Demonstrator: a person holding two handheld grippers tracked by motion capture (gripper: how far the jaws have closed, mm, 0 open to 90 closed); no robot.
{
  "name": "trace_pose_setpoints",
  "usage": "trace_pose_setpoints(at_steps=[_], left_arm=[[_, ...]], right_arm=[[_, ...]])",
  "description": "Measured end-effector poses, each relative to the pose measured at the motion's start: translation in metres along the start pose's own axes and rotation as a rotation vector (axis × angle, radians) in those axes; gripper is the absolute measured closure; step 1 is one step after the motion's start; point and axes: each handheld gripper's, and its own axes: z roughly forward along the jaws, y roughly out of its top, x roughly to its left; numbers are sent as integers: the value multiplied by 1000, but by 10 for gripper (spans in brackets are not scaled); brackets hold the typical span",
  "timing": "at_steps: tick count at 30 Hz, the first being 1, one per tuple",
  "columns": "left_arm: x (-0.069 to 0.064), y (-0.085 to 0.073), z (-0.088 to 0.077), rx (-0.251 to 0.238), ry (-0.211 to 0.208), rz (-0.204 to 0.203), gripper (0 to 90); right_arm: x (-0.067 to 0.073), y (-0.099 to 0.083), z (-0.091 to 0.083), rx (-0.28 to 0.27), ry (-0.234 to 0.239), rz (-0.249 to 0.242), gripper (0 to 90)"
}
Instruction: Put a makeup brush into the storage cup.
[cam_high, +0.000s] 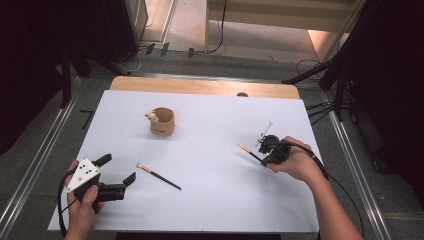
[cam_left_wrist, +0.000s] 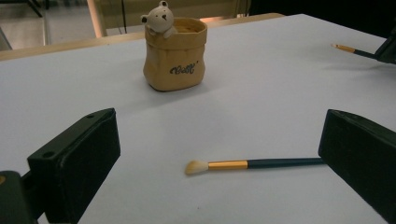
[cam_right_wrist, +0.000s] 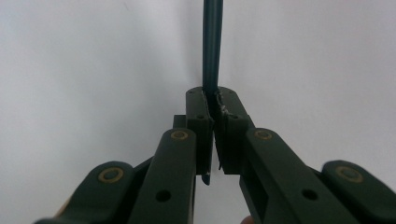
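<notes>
White counter (cam_high: 210, 200), pot (cam_high: 162, 122) sitting at the back. We are pinching one brush (cam_high: 248, 151) in the right gripper (cam_high: 267, 150). Left gripper (cam_high: 120, 172), fingers (cam_left_wrist: 74, 163) spread, is facing the second brush (cam_high: 159, 176), lying crosswise just ahead.

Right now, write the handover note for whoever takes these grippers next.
Right gripper: shut on the dark handle of a gold-ferruled makeup brush, at the table's right.
Left gripper: open, holding nothing, near the front left.
A second dark-handled brush with gold ferrule lies flat on the white table between the left jaws.
The tan bear-topped pot stands upright mid-table.
Done: one brush gripped. Left, probably: both brushes into the pot.
</notes>
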Motion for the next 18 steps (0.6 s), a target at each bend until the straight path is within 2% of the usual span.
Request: trace_pose_setpoints(at_steps=[2,3,4,5,8,9,12,13,15,16,18], left_arm=[[0,2,1,-7,1,3,0],[0,4,2,-4,2,4,0],[0,5,2,-2,2,6,0],[0,6,3,-4,0,4,0],[0,10,3,-18,0,-3,0],[1,11,3,-21,1,-2,0],[2,16,3,-26,1,-9,0],[4,19,3,-31,1,-23,0],[5,22,4,-32,1,-19,0],[5,22,4,-32,1,-19,0],[3,25,7,-22,-4,-6,0]], right_arm=[[1,3,-5,-32,8,-8,863],[3,5,-10,-77,19,-4,863],[3,5,-10,-77,19,-4,863],[5,7,-14,-122,33,-1,863],[5,7,-18,-151,45,8,863],[5,7,-22,-198,49,8,863],[5,6,-25,-244,42,23,862],[5,4,-28,-299,46,39,863],[6,3,-31,-346,39,49,863],[6,3,-31,-346,39,49,863],[6,1,-34,-399,33,58,863]])
